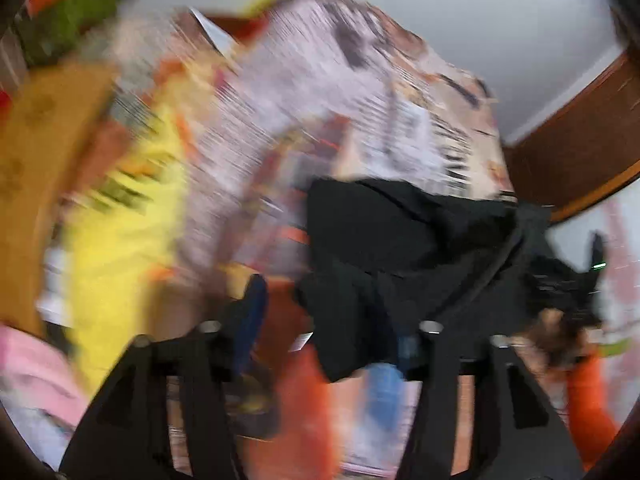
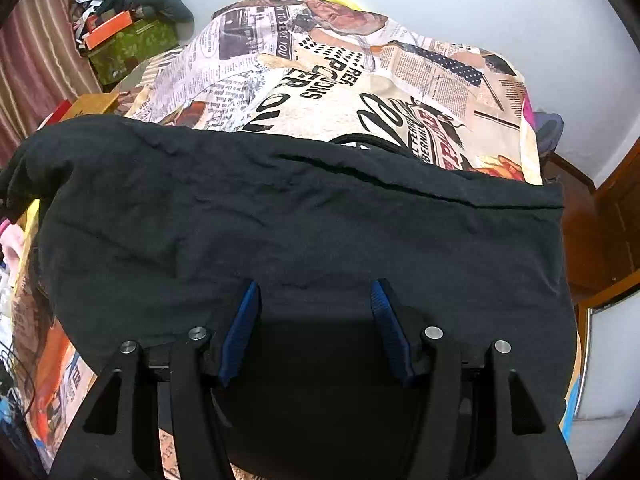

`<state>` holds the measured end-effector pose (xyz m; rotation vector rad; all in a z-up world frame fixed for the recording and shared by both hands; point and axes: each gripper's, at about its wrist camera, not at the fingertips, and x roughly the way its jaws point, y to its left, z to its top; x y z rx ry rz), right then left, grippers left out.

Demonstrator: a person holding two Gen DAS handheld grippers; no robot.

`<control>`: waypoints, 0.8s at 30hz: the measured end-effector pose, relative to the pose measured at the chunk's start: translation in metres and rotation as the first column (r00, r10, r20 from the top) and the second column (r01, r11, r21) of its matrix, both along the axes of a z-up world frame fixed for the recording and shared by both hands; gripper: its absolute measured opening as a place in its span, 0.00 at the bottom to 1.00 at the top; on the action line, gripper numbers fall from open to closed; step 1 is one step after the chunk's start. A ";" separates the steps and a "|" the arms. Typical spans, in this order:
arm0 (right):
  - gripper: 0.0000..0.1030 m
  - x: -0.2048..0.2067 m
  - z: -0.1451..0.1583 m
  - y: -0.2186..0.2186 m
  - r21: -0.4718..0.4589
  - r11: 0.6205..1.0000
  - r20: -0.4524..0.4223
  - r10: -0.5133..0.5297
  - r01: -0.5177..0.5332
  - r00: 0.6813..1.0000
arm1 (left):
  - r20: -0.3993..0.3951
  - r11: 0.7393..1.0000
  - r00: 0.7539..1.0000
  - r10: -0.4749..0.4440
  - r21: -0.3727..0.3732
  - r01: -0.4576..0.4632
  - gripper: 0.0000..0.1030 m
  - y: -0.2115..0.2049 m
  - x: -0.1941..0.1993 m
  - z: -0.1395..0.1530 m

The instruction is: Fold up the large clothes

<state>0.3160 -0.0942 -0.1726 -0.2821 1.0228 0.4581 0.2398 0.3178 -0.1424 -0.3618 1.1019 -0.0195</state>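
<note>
Two fisheye views look down on a bed covered by a newspaper-print sheet (image 2: 340,92), which fills the upper middle of the right wrist view and, badly smeared by blur, the centre of the left wrist view. A pale wall (image 2: 480,8) runs behind it, and brown wooden furniture (image 2: 600,232) sits at the right edge.

Next in size is the black garment (image 2: 304,232). In the right wrist view it spreads across the whole middle band of the frame, lying flat on the sheet with a hem line near its upper edge. In the left wrist view the same black garment (image 1: 400,248) appears bunched at centre right, one flap hanging down over the gripper's right-hand finger.

At upper left of the right wrist view stands a green patterned box (image 2: 132,48) with an orange item on it.

The right gripper (image 2: 316,300) has its blue-padded fingers spread, tips resting on or just above the cloth; no fold is visibly pinched. The left gripper (image 1: 328,320) also stands spread, though blur hides whether the cloth touches its pads. An orange sleeve (image 1: 588,400) shows at lower right.
</note>
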 end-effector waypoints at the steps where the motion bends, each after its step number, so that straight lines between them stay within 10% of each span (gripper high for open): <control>1: 0.53 0.000 0.000 0.000 0.000 1.000 0.003 -0.001 0.001 1.000 | 0.016 1.000 1.000 0.014 0.022 -0.014 0.62 0.004 -0.006 0.005; 15: 0.53 -0.013 0.032 -0.014 0.096 0.994 0.029 -0.061 0.058 0.998 | 0.197 0.972 0.973 -0.120 0.222 0.075 0.65 -0.097 -0.046 0.054; 24: 0.54 -0.027 0.057 -0.021 0.139 0.990 0.103 -0.028 0.014 0.994 | 0.184 0.945 0.962 -0.202 0.295 0.142 0.65 -0.190 0.006 -0.002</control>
